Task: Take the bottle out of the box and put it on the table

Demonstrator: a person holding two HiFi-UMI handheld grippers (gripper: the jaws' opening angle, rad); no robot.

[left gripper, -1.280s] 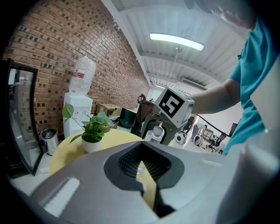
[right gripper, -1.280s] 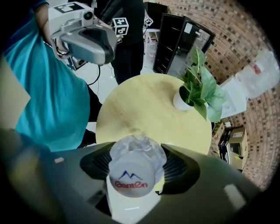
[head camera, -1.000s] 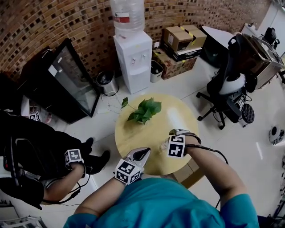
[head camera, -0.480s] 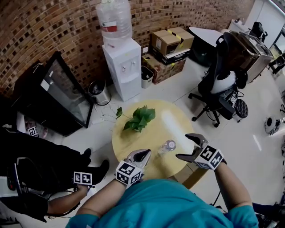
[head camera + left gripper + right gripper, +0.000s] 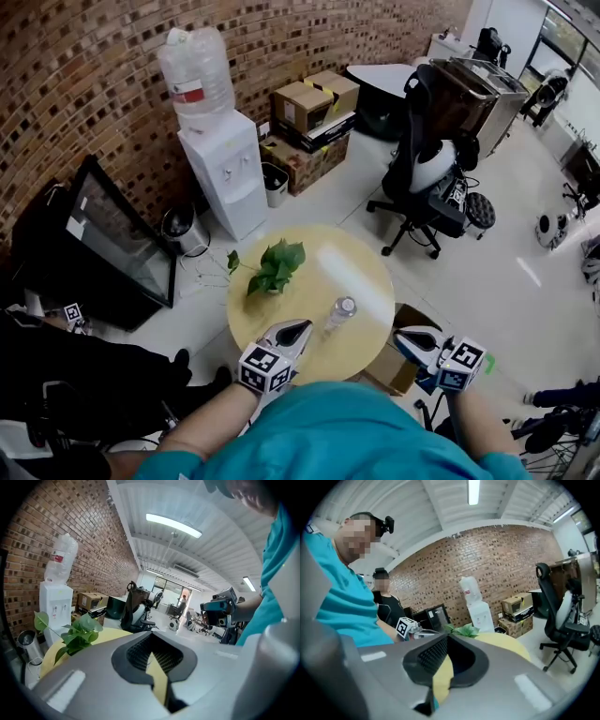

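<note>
Room: brick-walled office with a pale floor; water dispenser [image 5: 225, 173] stood at 11 o'clock of the table, office chair [image 5: 427, 178] at 2 o'clock.
Table [image 5: 314, 300]: round, yellow-topped; potted plant [image 5: 270, 267] at 10 o'clock of its centre.
Bottle [image 5: 341, 313]: clear, capped, upright on the table at 4 o'clock of centre, apart from both tongs; task judged complete.
Box [image 5: 394, 367]: cardboard, on the floor under the table's rim at 5 o'clock.
Left tongs [image 5: 305, 325]: closed on nothing, over the near rim at 6 o'clock.
Right tongs [image 5: 401, 334]: closed, empty, off the table at 4 o'clock, above the box.
Risk: the bottle looked light and tall and stood near the rim; a sweep by either tongs, or a knock to the table, would likely topple it and roll it off.
Writing: red label on the dispenser's jug, illegible; square markers on the tongs' cubes; no brand readable.
</note>
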